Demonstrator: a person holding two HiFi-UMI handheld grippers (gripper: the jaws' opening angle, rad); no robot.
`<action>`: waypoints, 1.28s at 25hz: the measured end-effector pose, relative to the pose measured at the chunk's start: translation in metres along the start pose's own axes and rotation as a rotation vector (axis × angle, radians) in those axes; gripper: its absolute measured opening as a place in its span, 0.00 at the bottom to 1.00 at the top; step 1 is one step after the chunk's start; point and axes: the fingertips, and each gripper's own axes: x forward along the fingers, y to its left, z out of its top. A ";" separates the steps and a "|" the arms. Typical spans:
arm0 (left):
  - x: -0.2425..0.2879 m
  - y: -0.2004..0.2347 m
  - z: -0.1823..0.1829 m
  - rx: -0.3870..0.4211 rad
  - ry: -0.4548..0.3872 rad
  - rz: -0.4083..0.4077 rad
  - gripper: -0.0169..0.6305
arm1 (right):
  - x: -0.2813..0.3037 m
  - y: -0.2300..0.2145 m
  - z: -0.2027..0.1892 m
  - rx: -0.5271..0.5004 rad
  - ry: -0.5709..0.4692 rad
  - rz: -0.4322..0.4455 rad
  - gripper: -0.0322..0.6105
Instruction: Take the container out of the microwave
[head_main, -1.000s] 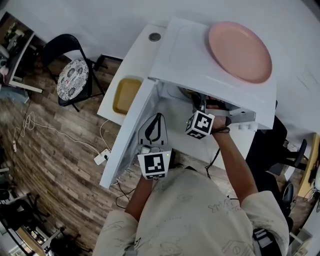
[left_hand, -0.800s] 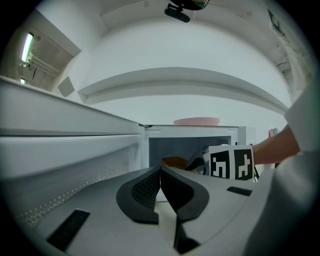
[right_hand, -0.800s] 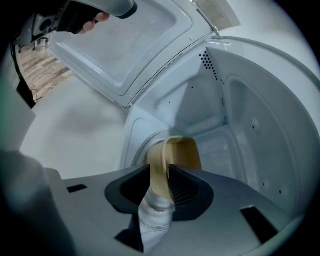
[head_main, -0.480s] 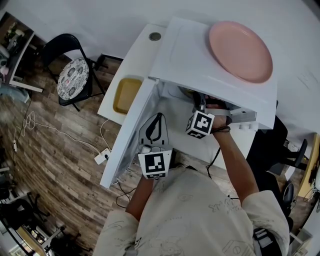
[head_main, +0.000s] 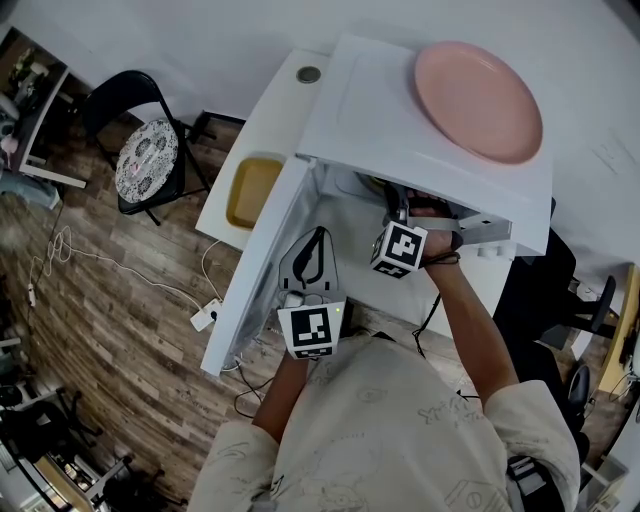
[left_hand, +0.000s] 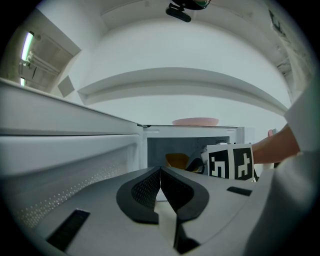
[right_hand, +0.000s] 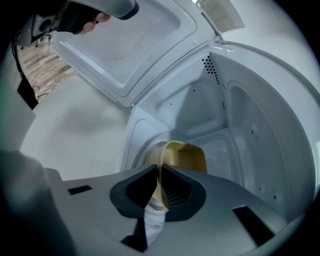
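**Thin rim pinch inside the microwave**

The right gripper has just been closing its 2 fingers onto the near wall of the yellow container, which sits inside the microwave. The left gripper, its fingers shut on nothing, hangs in front of the microwave by its open door. An edge-only grip could let the container tilt, slip out, or snag the microwave's opening on the way out.
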 end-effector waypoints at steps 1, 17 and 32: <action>0.000 0.000 0.000 0.001 0.000 0.000 0.04 | 0.000 0.001 0.000 0.000 0.000 0.001 0.11; -0.007 -0.005 0.002 0.007 -0.007 -0.007 0.04 | -0.014 0.004 -0.001 -0.004 -0.004 0.004 0.09; -0.022 -0.018 0.005 0.018 -0.021 -0.013 0.04 | -0.038 0.015 -0.005 -0.014 -0.014 -0.004 0.09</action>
